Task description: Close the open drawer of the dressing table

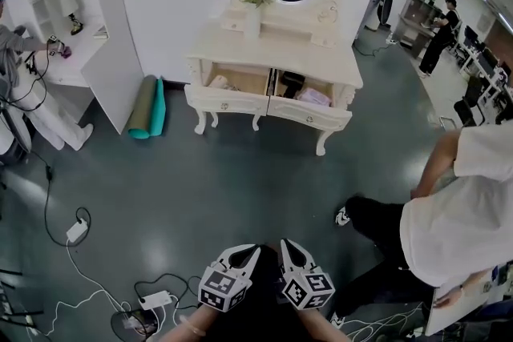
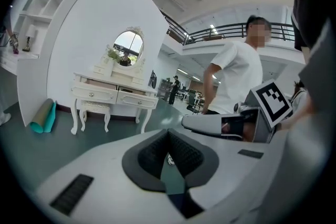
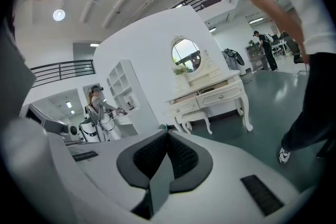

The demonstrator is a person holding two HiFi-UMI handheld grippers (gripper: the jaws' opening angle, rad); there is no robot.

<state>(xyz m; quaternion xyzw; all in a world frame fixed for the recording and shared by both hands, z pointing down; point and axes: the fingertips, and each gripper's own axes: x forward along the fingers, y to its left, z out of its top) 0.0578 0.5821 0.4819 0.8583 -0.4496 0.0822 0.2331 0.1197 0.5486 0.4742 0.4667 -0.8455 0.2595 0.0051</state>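
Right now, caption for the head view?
Left gripper and right gripper, shut and empty, far from the dressing table with both drawers open.

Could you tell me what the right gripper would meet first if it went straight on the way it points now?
The right gripper has bare floor ahead, then probably the rolled green mat just left of the dressing table; depth is unclear.

The dressing table (image 1: 313, 52) stood at your twelve o'clock, a rolled mat (image 1: 148, 106) at eleven. A person (image 1: 457, 212) stood at three.
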